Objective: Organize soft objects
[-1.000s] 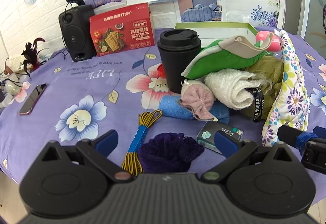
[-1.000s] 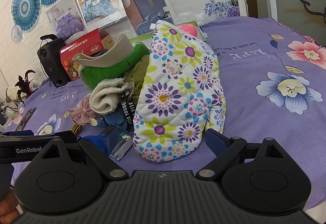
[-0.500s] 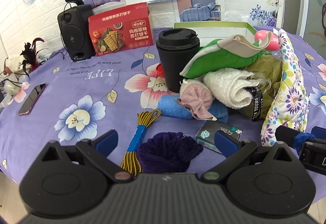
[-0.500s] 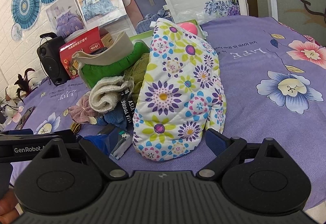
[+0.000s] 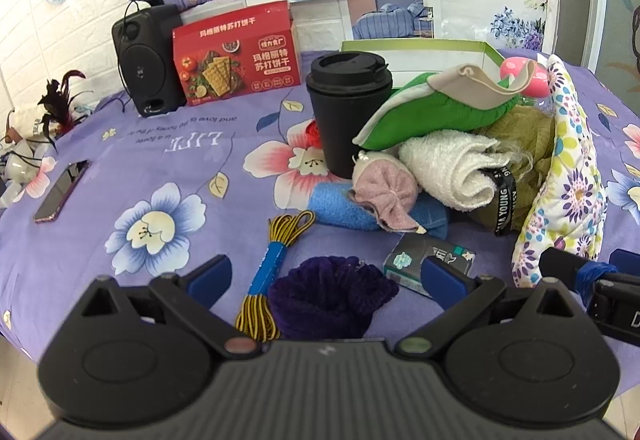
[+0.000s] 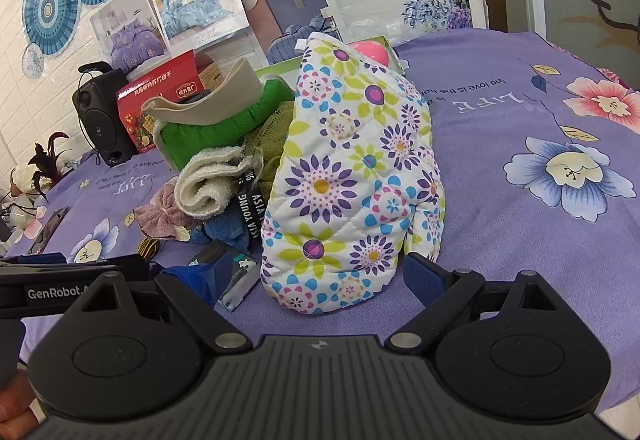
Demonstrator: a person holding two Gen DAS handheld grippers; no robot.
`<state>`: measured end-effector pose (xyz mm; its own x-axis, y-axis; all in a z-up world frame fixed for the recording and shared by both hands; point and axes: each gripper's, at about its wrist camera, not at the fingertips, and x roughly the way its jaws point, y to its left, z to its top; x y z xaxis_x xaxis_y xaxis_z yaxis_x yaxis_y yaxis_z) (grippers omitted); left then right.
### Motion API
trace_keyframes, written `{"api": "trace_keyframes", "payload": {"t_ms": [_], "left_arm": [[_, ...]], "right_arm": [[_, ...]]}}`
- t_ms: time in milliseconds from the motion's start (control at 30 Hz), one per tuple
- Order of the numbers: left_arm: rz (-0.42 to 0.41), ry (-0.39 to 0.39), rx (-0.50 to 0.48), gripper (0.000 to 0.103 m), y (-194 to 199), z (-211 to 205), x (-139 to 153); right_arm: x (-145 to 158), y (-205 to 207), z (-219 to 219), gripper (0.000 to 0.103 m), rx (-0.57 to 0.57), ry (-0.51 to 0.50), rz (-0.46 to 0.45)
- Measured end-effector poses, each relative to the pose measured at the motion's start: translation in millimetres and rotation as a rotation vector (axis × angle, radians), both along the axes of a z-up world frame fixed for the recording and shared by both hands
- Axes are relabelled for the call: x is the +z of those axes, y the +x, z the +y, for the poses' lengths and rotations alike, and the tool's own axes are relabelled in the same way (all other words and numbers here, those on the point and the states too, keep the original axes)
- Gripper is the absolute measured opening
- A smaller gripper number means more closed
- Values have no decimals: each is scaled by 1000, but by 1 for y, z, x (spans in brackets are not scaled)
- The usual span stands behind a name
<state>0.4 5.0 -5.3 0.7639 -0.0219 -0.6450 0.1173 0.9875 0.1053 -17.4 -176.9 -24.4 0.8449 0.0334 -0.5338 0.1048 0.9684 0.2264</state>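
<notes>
A pile of soft things lies on the purple flowered tablecloth (image 5: 168, 168): a floral oven mitt (image 6: 352, 176), a green cushion (image 5: 436, 112), a white rolled towel (image 5: 452, 168), a pink cloth (image 5: 384, 192), a blue towel (image 5: 340, 208) and olive mesh (image 5: 532, 136). A dark purple scrunchie (image 5: 328, 296) lies right before my open, empty left gripper (image 5: 326, 276). My right gripper (image 6: 304, 276) is open and empty, its jaws wide on either side of the mitt's near end. The mitt also shows in the left wrist view (image 5: 568, 180).
A black lidded cup (image 5: 348, 108) stands behind the pile. A yellow-black cord bundle (image 5: 272, 264) and a small green packet (image 5: 428, 260) lie near the scrunchie. A speaker (image 5: 144, 56), red cracker box (image 5: 236, 52), green-rimmed box (image 5: 416, 56) and phone (image 5: 60, 192) sit further off.
Both grippers have crept slightly forward toward the pile; the mitt sits a little closer between the right jaws. Nothing has been gripped.
</notes>
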Motion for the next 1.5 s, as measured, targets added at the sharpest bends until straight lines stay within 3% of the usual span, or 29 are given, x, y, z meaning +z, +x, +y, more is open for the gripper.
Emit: {"api": "trace_keyframes", "payload": {"t_ms": [400, 633, 900, 1100, 1367, 1500], "left_arm": [[-11, 3, 5, 101, -2, 8, 1], [-51, -29, -58, 100, -15, 18, 14], [-79, -81, -244, 101, -20, -30, 38], [-78, -10, -292, 100, -15, -66, 31], [-9, 41, -314, 100, 3, -76, 16], [3, 5, -386, 100, 3, -88, 19]], "right_arm": [[-1, -4, -2, 79, -6, -2, -2], [10, -15, -14, 79, -32, 29, -67], [4, -27, -33, 79, -70, 13, -58], [-22, -25, -53, 79, -107, 16, 9], [-32, -14, -82, 79, -144, 23, 31], [-31, -12, -82, 79, -117, -3, 27]]}}
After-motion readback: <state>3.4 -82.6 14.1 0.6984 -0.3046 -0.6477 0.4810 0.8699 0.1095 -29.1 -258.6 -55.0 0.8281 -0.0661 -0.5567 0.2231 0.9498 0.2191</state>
